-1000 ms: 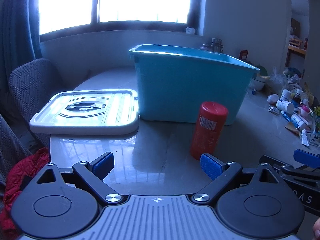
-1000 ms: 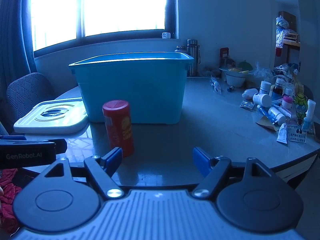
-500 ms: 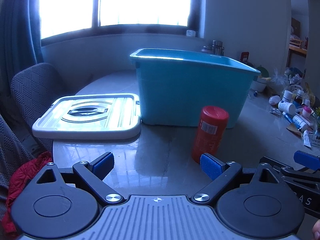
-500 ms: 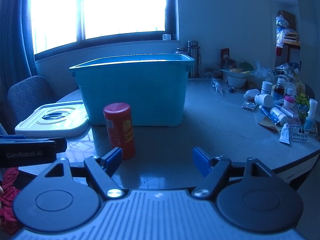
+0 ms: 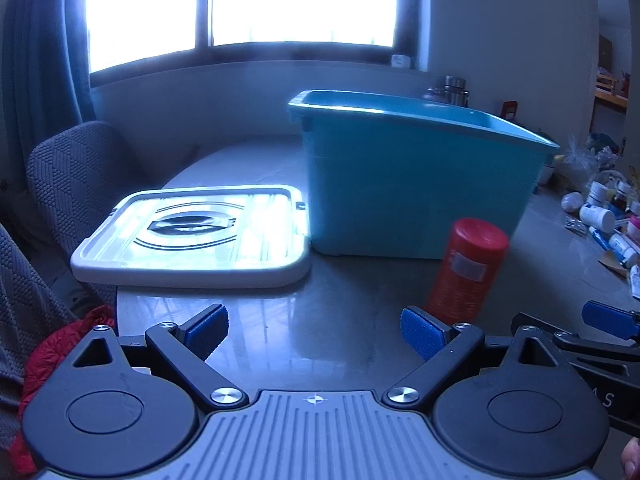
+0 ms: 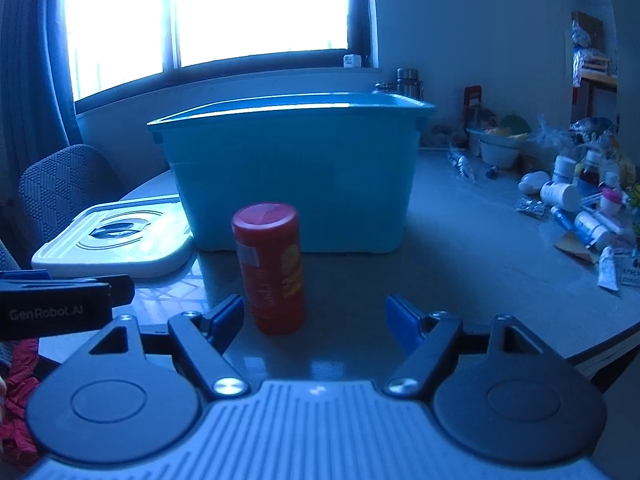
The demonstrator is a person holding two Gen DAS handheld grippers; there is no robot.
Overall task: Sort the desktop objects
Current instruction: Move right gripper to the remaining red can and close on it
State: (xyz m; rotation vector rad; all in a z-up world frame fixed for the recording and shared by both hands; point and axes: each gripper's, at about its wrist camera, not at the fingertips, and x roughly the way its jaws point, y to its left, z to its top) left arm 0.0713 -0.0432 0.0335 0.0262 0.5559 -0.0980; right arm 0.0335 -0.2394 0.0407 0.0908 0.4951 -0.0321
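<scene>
Left wrist view: the left gripper (image 5: 314, 332) hovers with its jaws wide and empty. A red can (image 5: 466, 270) stands upright on the table (image 5: 360, 320), near right, just before a teal bin (image 5: 408, 184); the bin's white lid (image 5: 196, 236) lies left.

Right wrist view: the right gripper (image 6: 316, 318), jaws wide, faces the can (image 6: 272, 268). Small bottles and tubes (image 6: 580, 216) lie scattered far right, outside the bin (image 6: 292, 176). The bin's contents are hidden, so progress is unclear.

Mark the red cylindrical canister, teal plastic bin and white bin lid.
red cylindrical canister (image 6: 274, 276): right wrist view, label side.
teal plastic bin (image 6: 296, 184): right wrist view, front wall.
white bin lid (image 5: 192, 236): left wrist view, top face.
</scene>
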